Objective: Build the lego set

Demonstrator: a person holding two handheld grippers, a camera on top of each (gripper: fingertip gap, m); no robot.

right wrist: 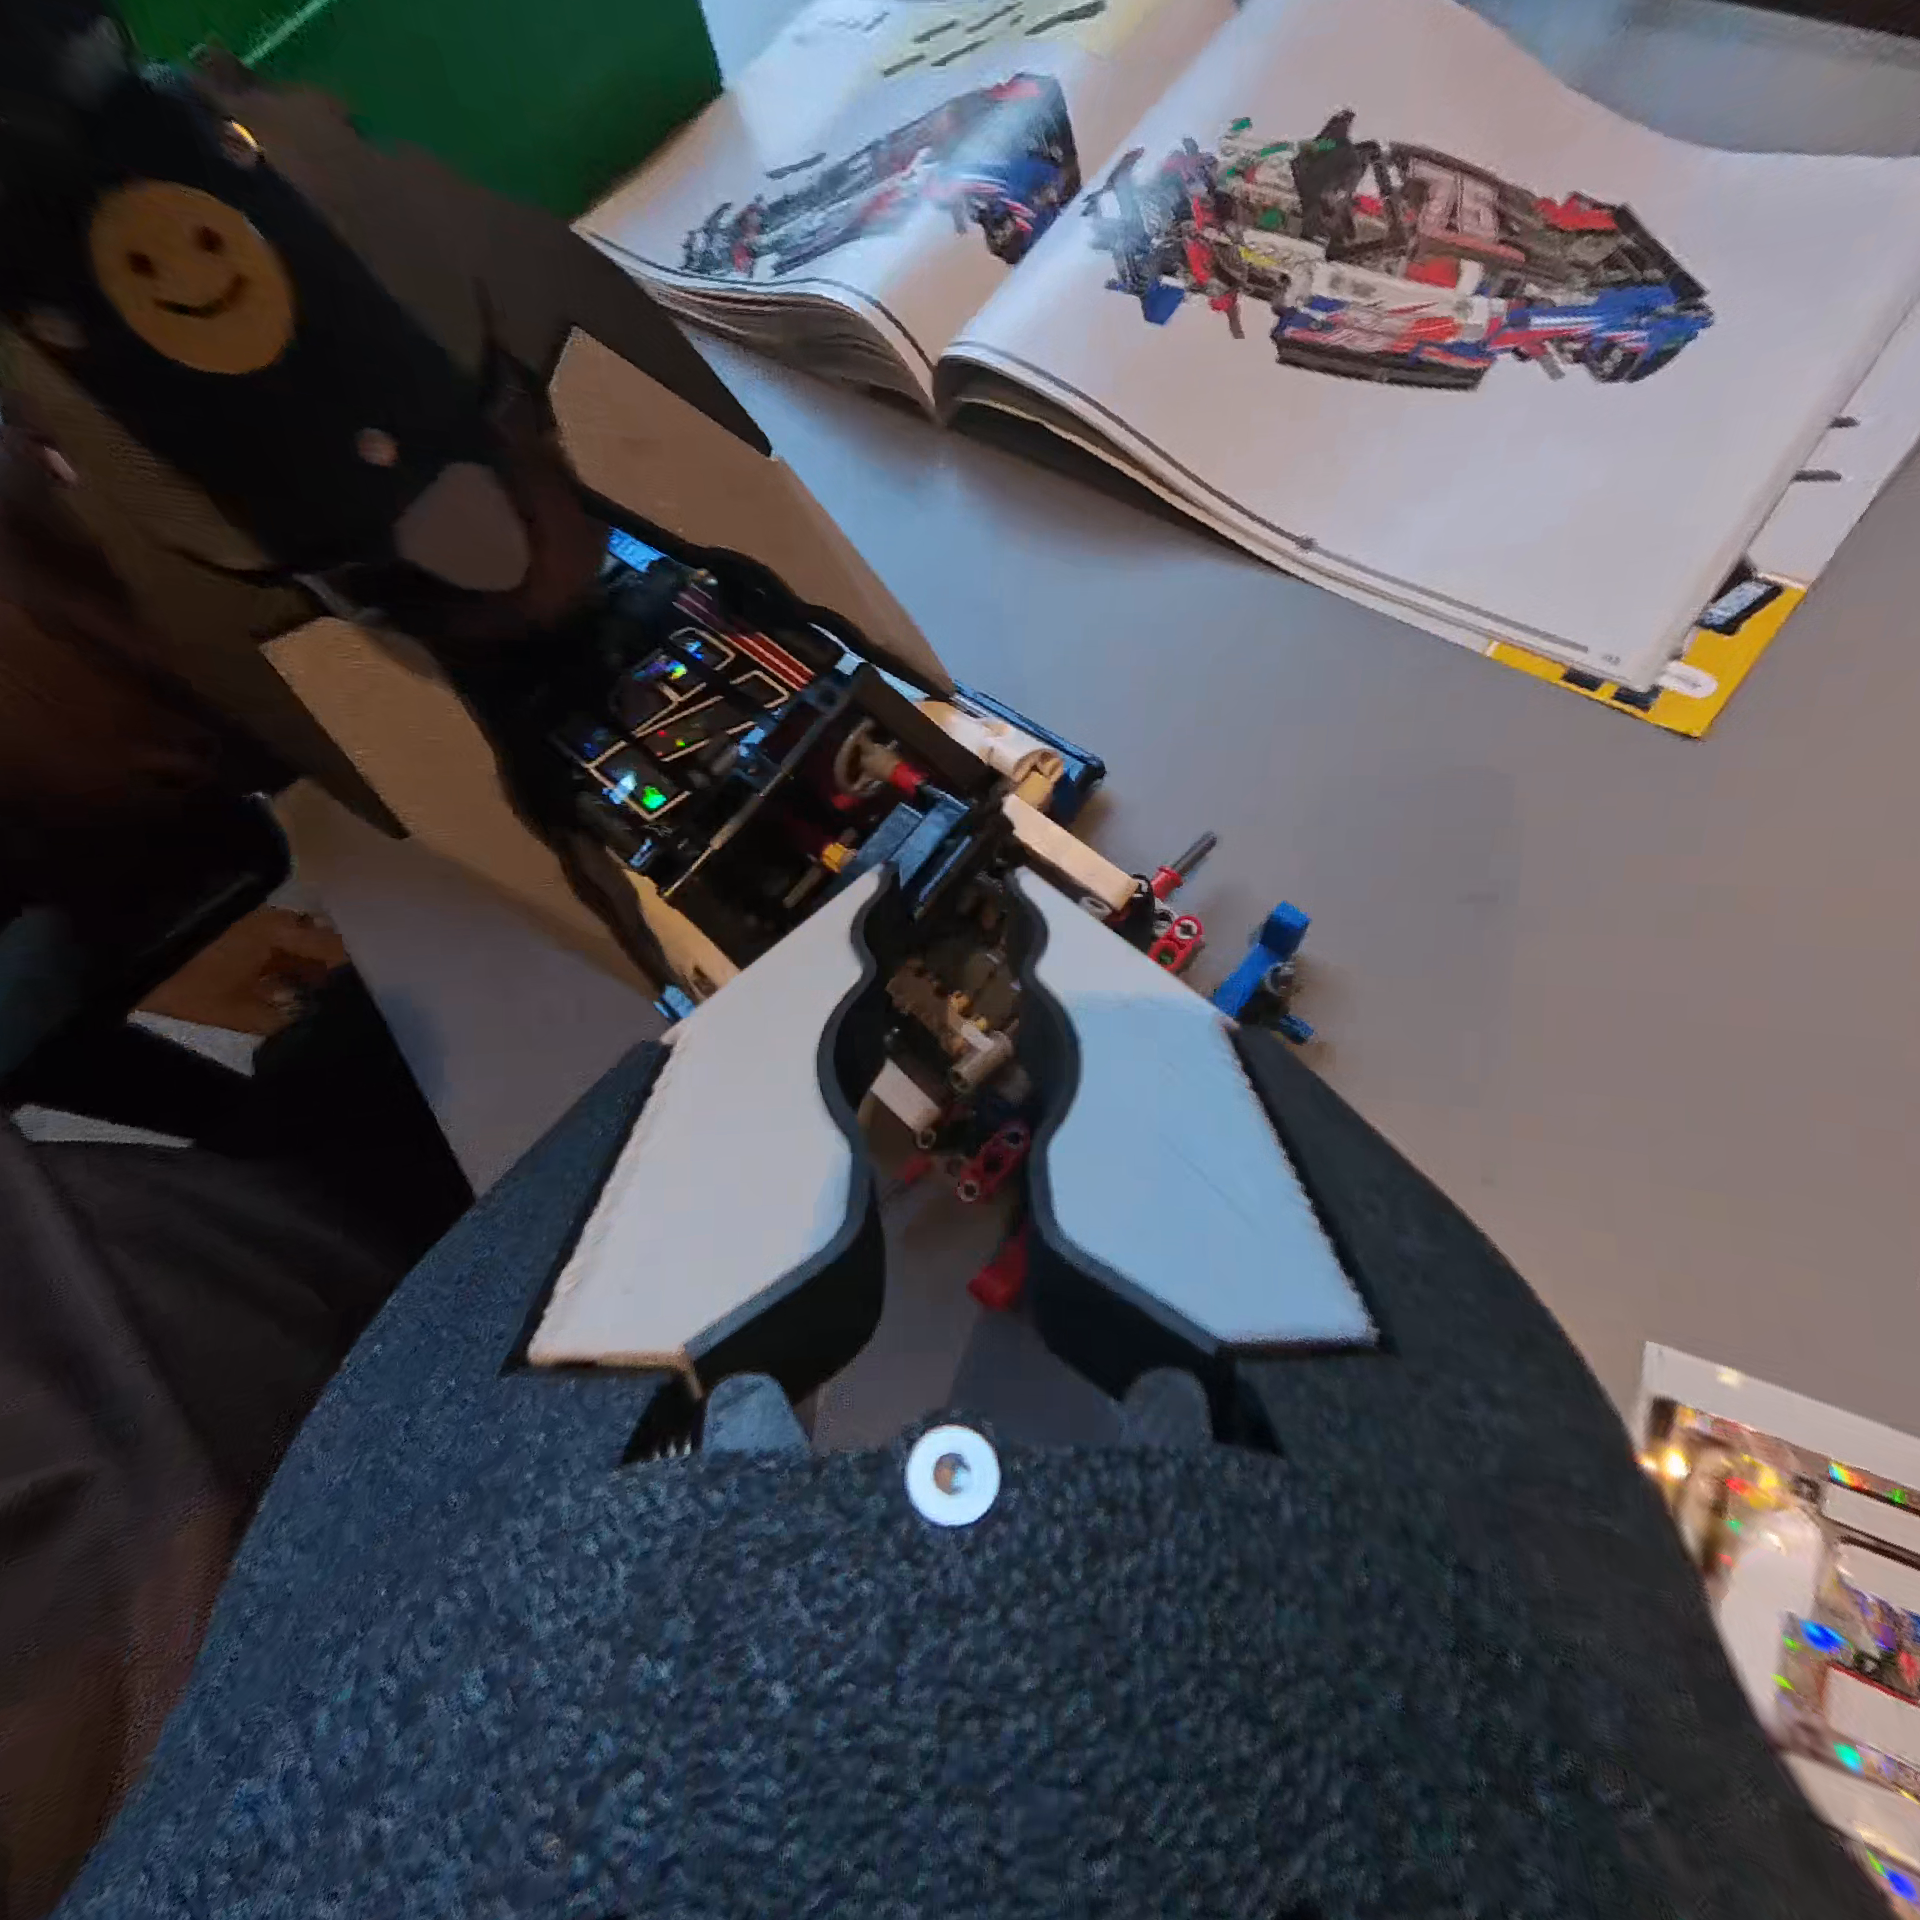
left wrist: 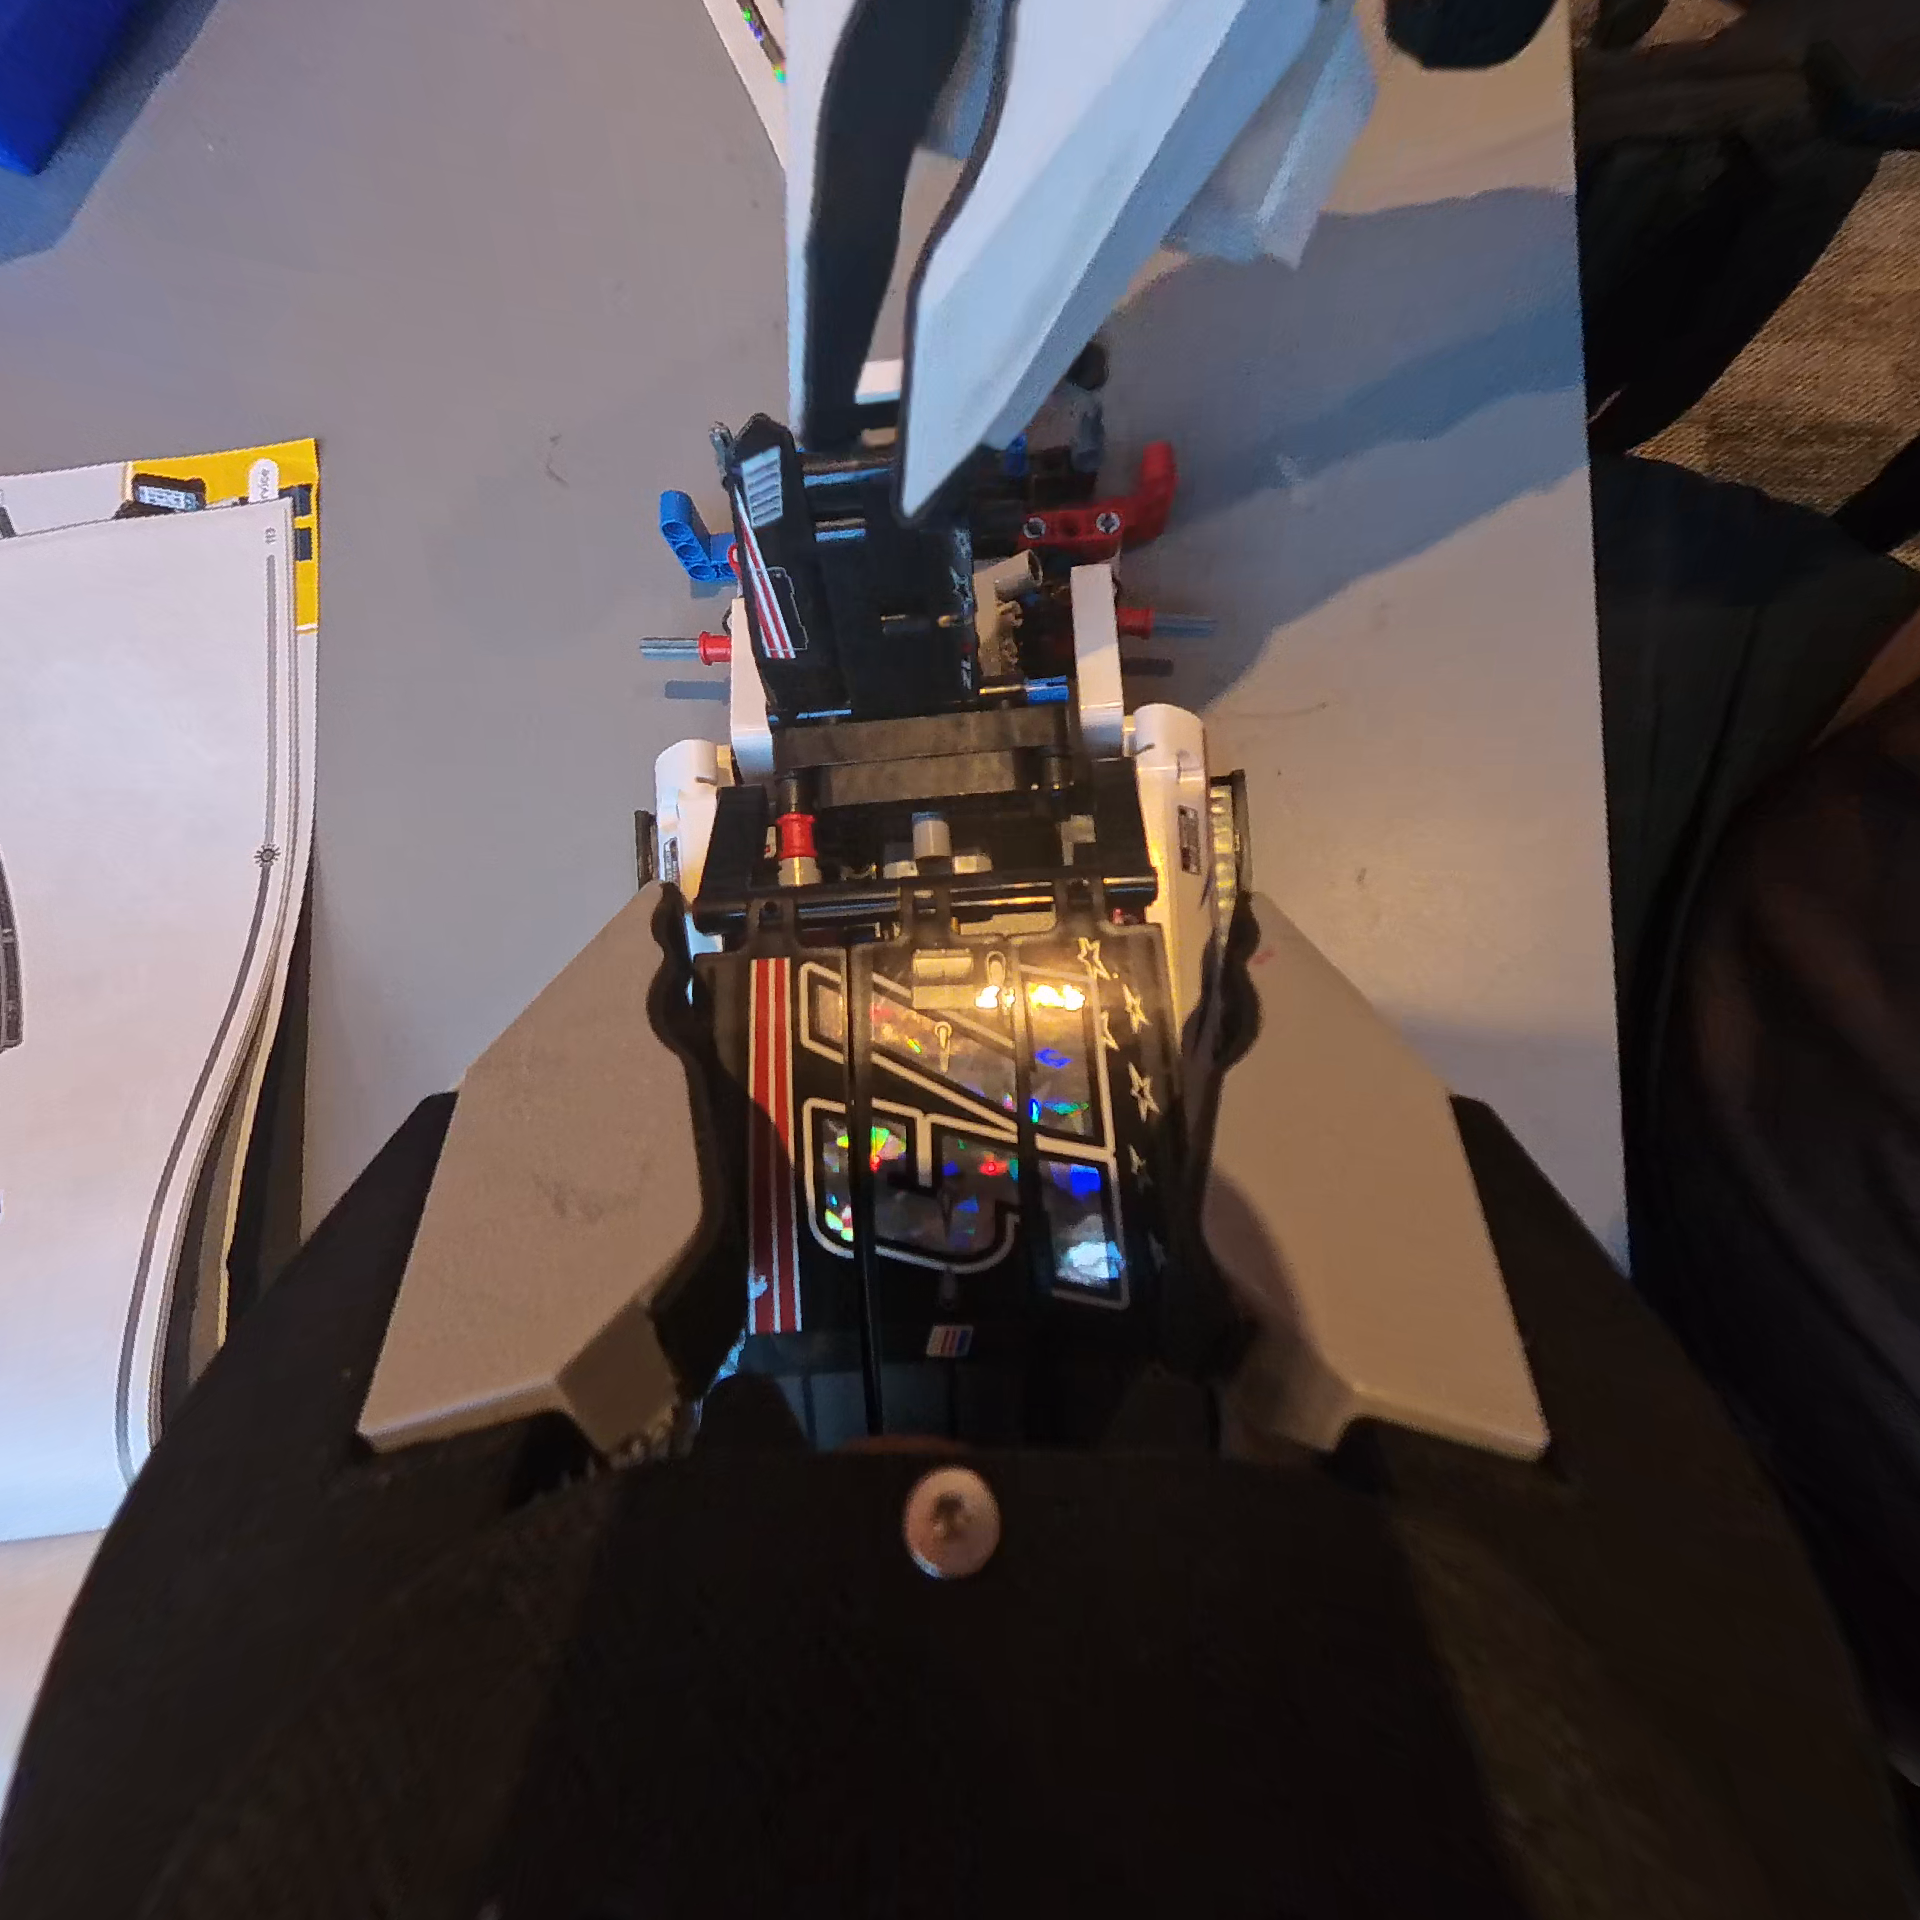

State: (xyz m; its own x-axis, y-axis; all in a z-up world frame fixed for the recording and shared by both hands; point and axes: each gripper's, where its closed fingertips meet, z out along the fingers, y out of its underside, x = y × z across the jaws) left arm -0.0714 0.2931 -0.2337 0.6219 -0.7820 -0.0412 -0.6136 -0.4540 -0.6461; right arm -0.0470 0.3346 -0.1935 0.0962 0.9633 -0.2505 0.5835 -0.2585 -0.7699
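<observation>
On grey table [left wrist: 436,312], beside open manual [right wrist: 1455,436], half-built car [left wrist: 935,1091], its decorated black rear pinched on both sides by left gripper [left wrist: 951,997], its front end flanked by fingers of right gripper [right wrist: 945,914], contact there unclear, blue [right wrist: 1262,961] and red [right wrist: 1179,935] parts near nose.

Black lego car [left wrist: 935,1122] with red-white stripes, holographic panels, white stars.
</observation>
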